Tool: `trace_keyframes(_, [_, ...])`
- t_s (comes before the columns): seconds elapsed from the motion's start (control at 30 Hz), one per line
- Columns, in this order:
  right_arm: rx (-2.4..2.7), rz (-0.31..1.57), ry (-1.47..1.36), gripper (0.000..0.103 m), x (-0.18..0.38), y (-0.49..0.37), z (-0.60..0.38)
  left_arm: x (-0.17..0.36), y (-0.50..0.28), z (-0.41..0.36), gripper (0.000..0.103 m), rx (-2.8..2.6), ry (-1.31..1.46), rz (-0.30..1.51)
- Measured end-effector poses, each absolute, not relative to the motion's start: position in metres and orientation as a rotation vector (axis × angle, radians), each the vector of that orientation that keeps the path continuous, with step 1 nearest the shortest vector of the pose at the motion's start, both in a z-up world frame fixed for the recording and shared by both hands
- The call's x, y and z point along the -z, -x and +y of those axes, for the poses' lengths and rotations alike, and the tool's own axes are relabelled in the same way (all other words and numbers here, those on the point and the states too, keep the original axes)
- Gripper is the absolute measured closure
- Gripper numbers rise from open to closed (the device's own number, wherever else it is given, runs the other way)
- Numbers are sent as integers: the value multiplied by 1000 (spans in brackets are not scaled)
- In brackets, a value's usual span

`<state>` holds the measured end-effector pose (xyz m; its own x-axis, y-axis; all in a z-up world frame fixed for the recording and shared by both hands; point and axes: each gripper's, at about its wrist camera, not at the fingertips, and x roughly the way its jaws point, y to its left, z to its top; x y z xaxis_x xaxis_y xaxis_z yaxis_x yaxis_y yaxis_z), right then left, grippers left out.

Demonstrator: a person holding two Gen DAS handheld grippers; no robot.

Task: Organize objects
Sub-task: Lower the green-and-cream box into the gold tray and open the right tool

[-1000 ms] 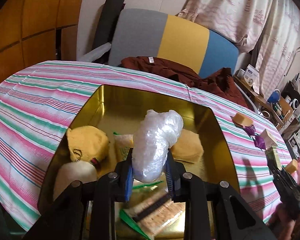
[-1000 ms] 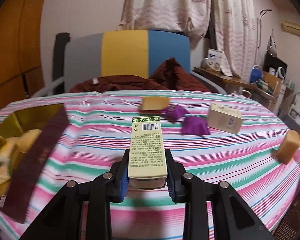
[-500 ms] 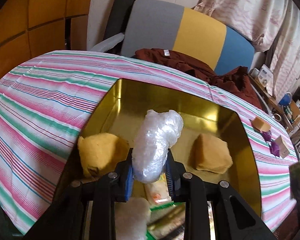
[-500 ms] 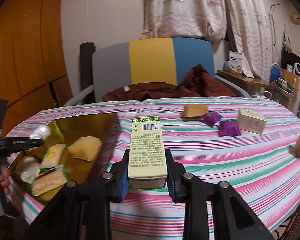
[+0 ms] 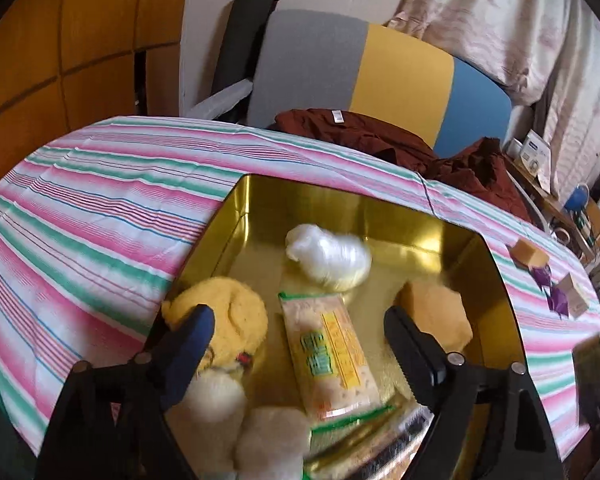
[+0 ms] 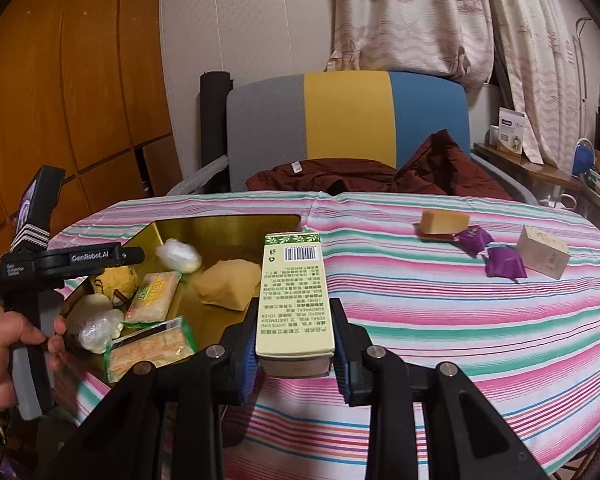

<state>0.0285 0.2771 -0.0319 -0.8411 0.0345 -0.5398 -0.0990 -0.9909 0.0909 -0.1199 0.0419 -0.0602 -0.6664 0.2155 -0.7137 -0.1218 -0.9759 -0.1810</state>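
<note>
A gold tin tray (image 5: 340, 204) sits on the striped table. My left gripper (image 5: 300, 332) is open and empty above the tray. A clear plastic-wrapped bundle (image 5: 328, 256) lies at the tray's far middle, apart from the fingers; it also shows in the right wrist view (image 6: 179, 255). The tray holds a yellow plush (image 5: 224, 312), a cracker pack (image 5: 328, 352) and a tan sponge (image 5: 436, 312). My right gripper (image 6: 295, 344) is shut on a tall cream box with a barcode (image 6: 294, 292), held beside the tray's right edge (image 6: 228, 220).
On the cloth to the right lie a tan block (image 6: 444, 220), two purple packets (image 6: 504, 264) and a small beige box (image 6: 542, 252). A brown garment (image 6: 372, 176) hangs over the chair behind the table. The left gripper body (image 6: 44, 264) stands left of the tray.
My left gripper has opened and let go of the plastic bundle, which now lies in the tray. My right gripper has carried the cream box left, up to the tray.
</note>
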Motion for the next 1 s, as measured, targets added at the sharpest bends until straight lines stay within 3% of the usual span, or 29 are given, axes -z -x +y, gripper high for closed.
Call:
trace_keyframes(0.13, [-2951,172,893,73,35,-26,272,61,101,34,7,-2696,1208,-238])
trace_keyframes(0.47, [-2948,122,993,73,45,-10,257,54,62,7,3,-2723,1221,-429])
trace_keyframes(1.0, [-2866,128,1132,69,61,15,250,46,47,13,3,-2721,1197,-378])
